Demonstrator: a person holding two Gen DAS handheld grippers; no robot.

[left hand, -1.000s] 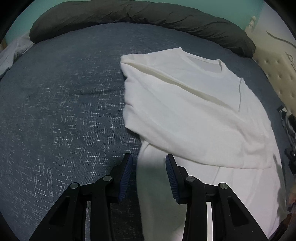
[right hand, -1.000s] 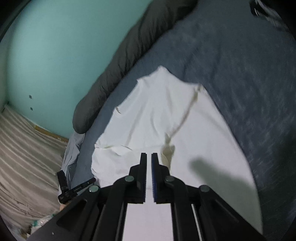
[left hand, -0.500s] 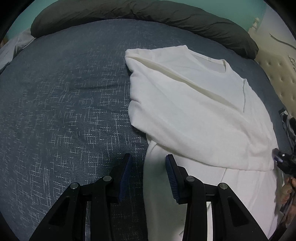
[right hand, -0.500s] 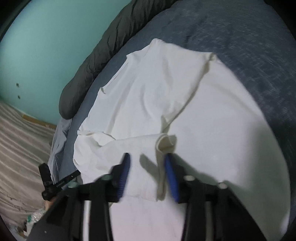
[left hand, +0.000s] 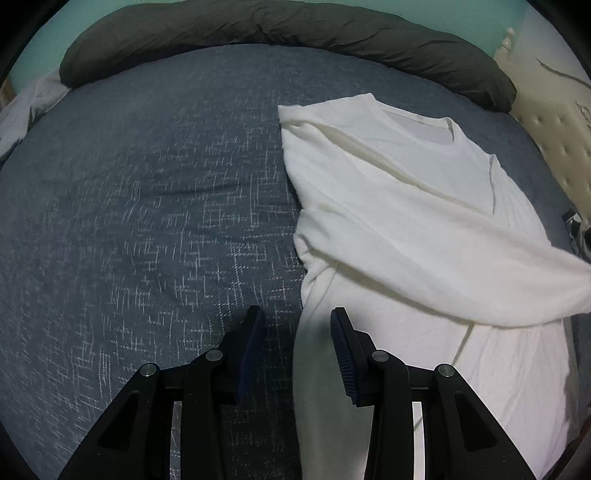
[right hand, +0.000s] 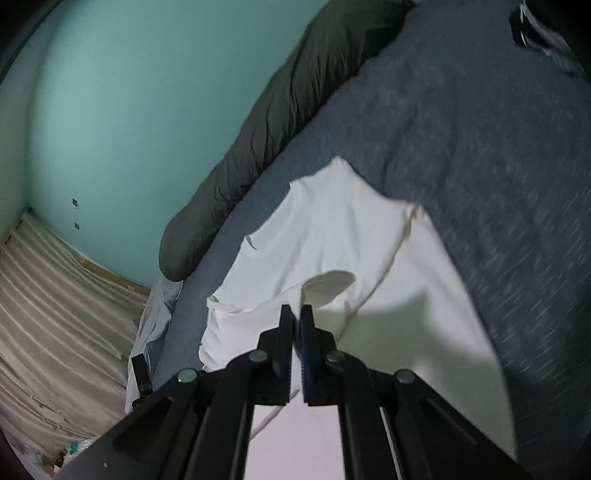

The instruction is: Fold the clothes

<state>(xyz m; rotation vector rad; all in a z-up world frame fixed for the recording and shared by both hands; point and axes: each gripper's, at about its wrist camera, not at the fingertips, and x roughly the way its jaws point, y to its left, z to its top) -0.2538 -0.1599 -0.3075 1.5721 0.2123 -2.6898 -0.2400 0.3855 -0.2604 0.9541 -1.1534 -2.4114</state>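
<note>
Right gripper point(right hand: 296, 314) pinched on the cuff end of a sleeve point(right hand: 328, 284), jaws pressed nearly together with white cloth caught between the blue pads; sleeve lifted off the white long-sleeved shirt point(right hand: 354, 236) and curling open just beyond the fingertips; left gripper point(left hand: 297, 325) spread apart, hovering over the shirt's near left edge with only a strip of hem between the jaws, pads point(left hand: 341, 354) clear of the cloth. White long-sleeved shirt point(left hand: 406, 206) spread flat on the right half of a blue-grey bedspread point(left hand: 147, 221), collar toward the far side, one sleeve point(left hand: 461, 266) folded across the chest and reaching the right edge; dark grey bolster point(left hand: 258, 26) along the far edge of the bed; teal wall point(right hand: 129, 92) behind.
</note>
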